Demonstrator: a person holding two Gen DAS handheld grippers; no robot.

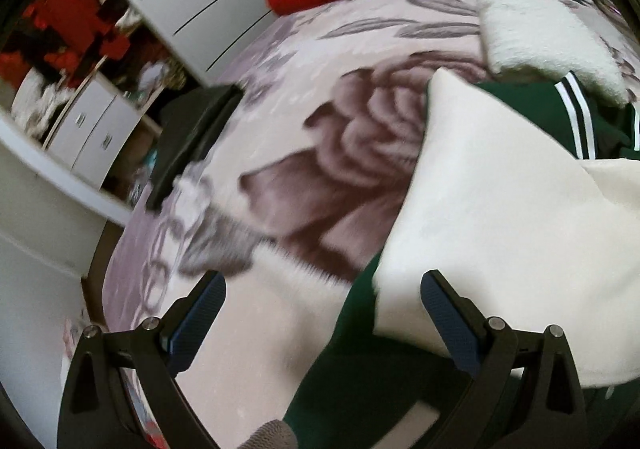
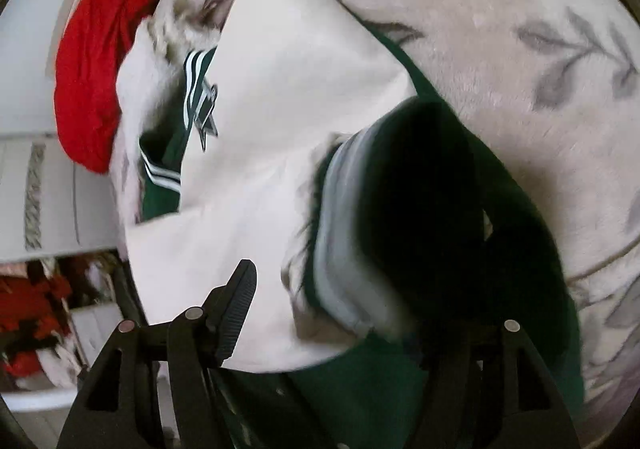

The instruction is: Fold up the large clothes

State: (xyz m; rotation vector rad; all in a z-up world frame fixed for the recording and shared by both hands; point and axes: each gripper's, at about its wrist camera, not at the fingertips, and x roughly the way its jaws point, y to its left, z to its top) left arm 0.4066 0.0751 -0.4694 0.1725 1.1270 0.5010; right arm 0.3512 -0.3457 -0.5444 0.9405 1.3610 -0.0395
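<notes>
On the rose-patterned bedspread [image 1: 320,153], the green-and-cream varsity jacket [image 1: 500,209] lies bunched, thick and floppy, best pinched at its ribbed hem; left gripper [image 1: 324,313] gapes empty, right gripper [image 2: 340,309] wide, holding nothing.
</notes>
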